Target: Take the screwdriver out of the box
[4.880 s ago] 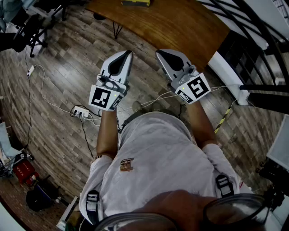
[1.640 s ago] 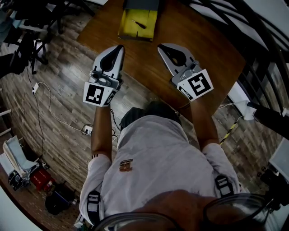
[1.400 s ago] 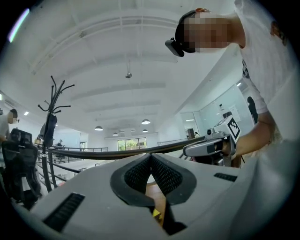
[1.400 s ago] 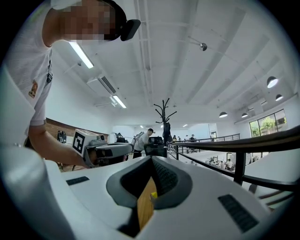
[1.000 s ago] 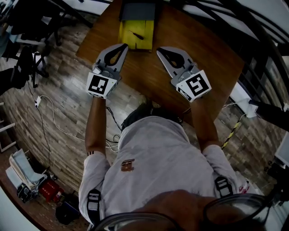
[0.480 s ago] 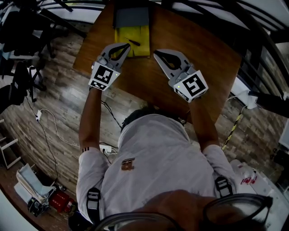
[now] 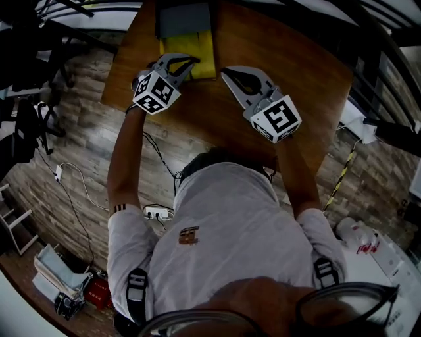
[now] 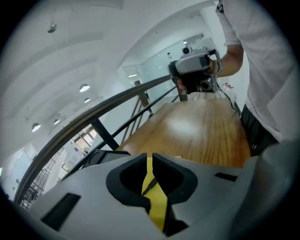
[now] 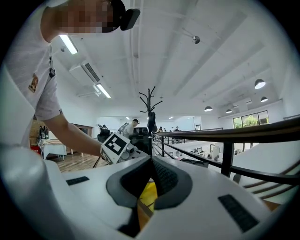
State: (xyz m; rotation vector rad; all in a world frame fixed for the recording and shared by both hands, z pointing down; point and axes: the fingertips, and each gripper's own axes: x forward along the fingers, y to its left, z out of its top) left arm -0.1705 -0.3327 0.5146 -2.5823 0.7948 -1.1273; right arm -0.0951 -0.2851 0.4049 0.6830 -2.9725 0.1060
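A yellow box lies open at the far side of the wooden table, its dark lid lying behind it. My left gripper tilts down over the box's near edge. Its jaws are opening, only a thin slit apart, and nothing is pinched between them. Through that slit I see the yellow floor and a thin dark screwdriver. My right gripper hovers level to the right of the box, shut and empty. The box shows below its tips.
A dark metal railing runs along the table's far side. On the plank floor to the left lie a power strip and cables. Dark chairs stand at the upper left. The table's right half is bare wood.
The person has walked up to the table. Both grippers moved forward over it. The left one dropped, rolled and reached the yellow box; the right shifted slightly forward.
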